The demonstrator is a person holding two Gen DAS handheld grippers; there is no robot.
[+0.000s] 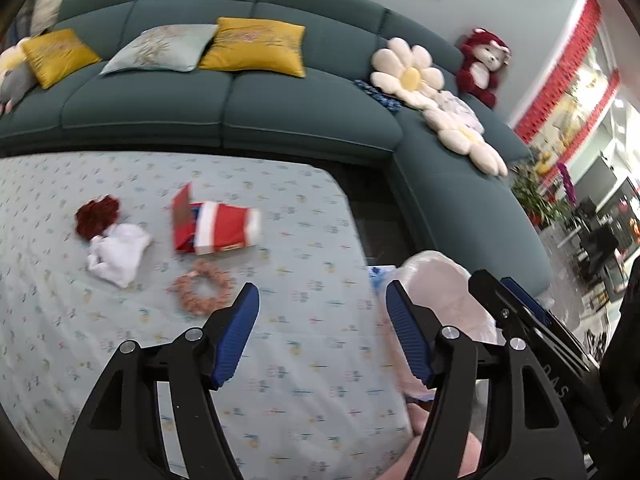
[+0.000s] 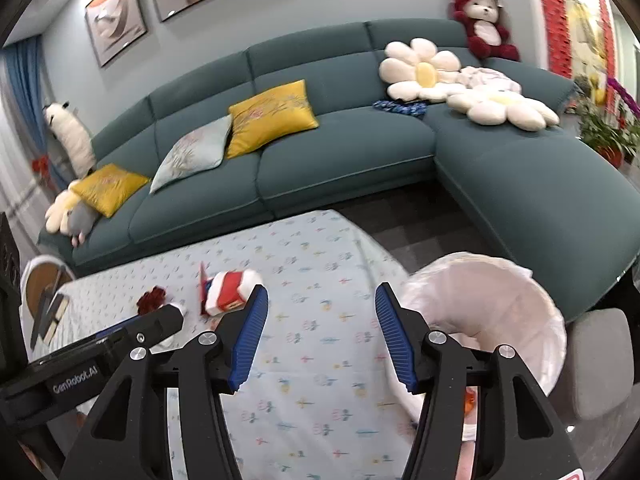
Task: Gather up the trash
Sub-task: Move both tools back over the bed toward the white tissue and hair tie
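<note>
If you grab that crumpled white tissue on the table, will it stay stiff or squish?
The crumpled white tissue would probably squish: it looks soft and wrinkled. It likely weighs almost nothing, so a push may just slide it along the flowery tablecloth.

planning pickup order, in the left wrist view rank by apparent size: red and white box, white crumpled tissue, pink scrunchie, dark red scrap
1. red and white box
2. white crumpled tissue and pink scrunchie look about alike; the scrunchie lies nearer the camera, so I leave them unranked
3. dark red scrap
</note>
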